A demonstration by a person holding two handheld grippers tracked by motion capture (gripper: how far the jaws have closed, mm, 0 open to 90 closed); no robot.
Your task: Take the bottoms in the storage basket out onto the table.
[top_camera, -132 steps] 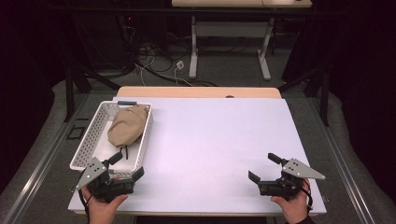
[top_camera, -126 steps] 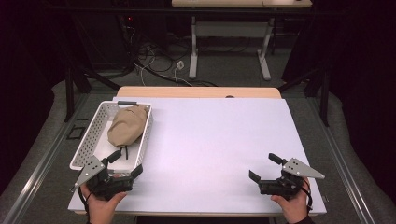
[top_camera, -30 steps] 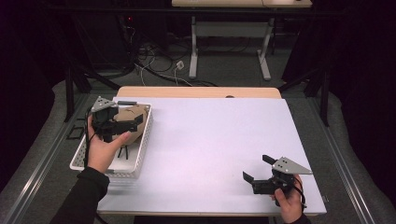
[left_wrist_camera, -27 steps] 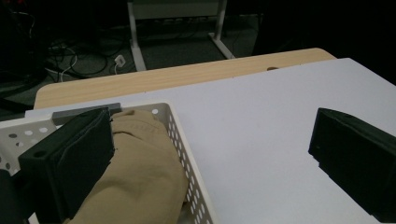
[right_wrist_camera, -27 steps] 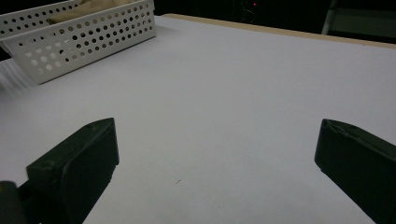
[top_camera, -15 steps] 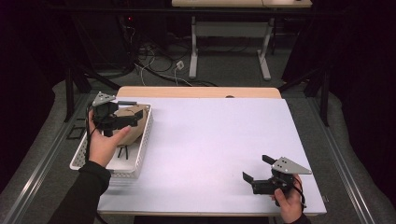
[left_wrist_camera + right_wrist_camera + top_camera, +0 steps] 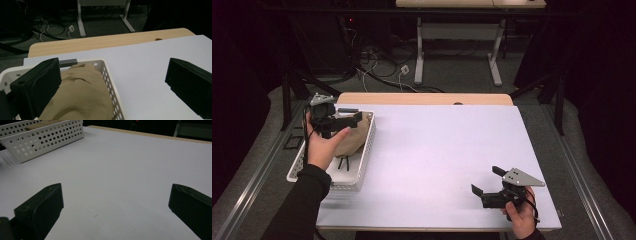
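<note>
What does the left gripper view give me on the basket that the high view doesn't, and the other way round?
The left gripper view shows the tan cloth bulging above the white basket's perforated rim, with one open jaw over the cloth and the other over the white table.

The high view shows the whole basket, the left gripper above its far end, a black strap on the basket floor, and the right gripper open near the table's front right.

Both show cloth in the basket, not yet gripped.

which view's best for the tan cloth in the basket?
Left gripper view: the tan cloth sits close, folds clear, beside the left tongs' open jaws. In the high view a hand covers part of it. The right gripper view catches just a sliver above the basket wall.
</note>
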